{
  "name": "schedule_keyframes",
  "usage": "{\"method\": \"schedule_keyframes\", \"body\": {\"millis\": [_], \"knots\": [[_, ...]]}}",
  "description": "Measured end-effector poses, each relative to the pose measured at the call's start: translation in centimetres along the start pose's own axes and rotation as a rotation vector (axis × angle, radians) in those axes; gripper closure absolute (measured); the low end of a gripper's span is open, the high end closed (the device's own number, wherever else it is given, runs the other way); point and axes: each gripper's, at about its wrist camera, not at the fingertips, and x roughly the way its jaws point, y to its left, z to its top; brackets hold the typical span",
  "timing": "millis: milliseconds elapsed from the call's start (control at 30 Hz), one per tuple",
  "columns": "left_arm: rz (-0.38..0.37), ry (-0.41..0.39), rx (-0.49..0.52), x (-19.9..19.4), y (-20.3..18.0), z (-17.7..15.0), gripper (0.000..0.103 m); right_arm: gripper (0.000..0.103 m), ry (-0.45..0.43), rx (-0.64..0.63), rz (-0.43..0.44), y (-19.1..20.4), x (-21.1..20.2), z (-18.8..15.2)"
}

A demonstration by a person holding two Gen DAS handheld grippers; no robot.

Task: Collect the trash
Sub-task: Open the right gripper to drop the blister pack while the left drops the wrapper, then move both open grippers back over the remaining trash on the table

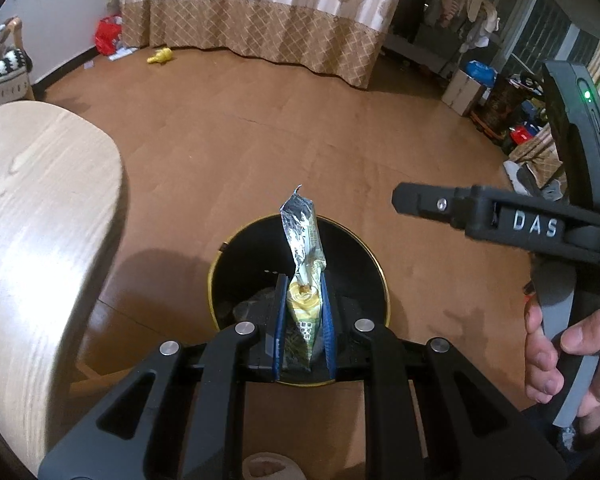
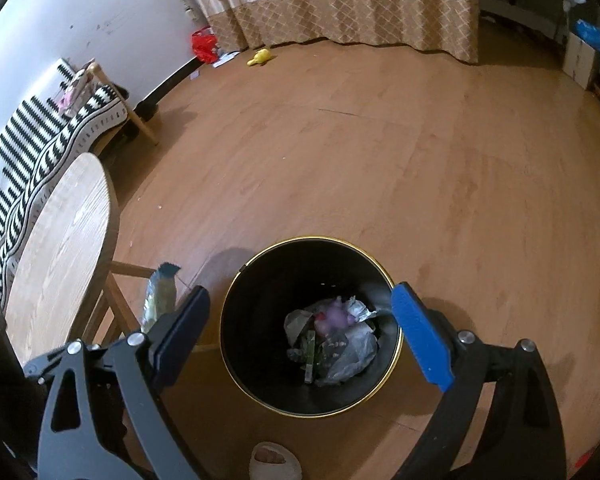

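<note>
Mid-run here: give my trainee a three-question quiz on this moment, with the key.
1. True or false: the left tongs are shut on the snack wrapper.
2. Which tongs are open? A) left B) right
3. Fill in: the bin with the gold rim stands on the ____.

Key: 1 true. 2 B, the right tongs gape above the bin, holding nothing. 3 floor.

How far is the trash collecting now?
Done: the black bin already holds wrappers and a plastic bag. In hand: the left gripper grips a snack wrapper above the bin; the right gripper is open. Left: dropping it in.
</note>
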Motion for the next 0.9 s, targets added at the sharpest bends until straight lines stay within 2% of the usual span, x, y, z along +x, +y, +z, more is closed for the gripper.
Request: {"method": "schedule_keyframes", "body": {"millis": [200,233,300,333,367,600,800,900], "knots": [[-0.026,0.024,0.018,1.4,-0.5,-0.3,0.086,0.013,-0.018,0.029,-0.005,-0.6,-0.4,0.1],[-0.023,0.029,0.021,1.7,-0.5,-0.3,0.082,0.013,-0.020,0.032,-0.006,-0.7,-0.4,0.0],[-0.016,0.031,0.018,2.0,-0.4,-0.4,0.060,0.013,-0.024,0.038,-0.007,-0.8,-0.5,0.0],[-0.011,0.027,0.014,2.1,-0.3,-0.4,0.040,0.013,-0.024,0.040,-0.006,-0.9,-0.6,0.0],[-0.007,0.018,0.012,2.1,-0.3,-0.4,0.034,0.013,-0.026,0.041,-0.007,-0.9,-0.6,-0.1],[-0.012,-0.001,-0.001,1.6,-0.1,-0.2,0.032,0.013,-0.027,0.043,-0.003,-0.9,-0.6,0.0],[0.016,-0.044,-0.014,-1.3,0.7,-0.4,0.022,0.013,-0.032,0.008,0.013,0.8,-0.8,0.0],[0.075,-0.083,-0.017,-4.3,2.2,-1.1,0.013,0.013,-0.035,-0.012,0.038,2.0,-0.8,0.1]]}}
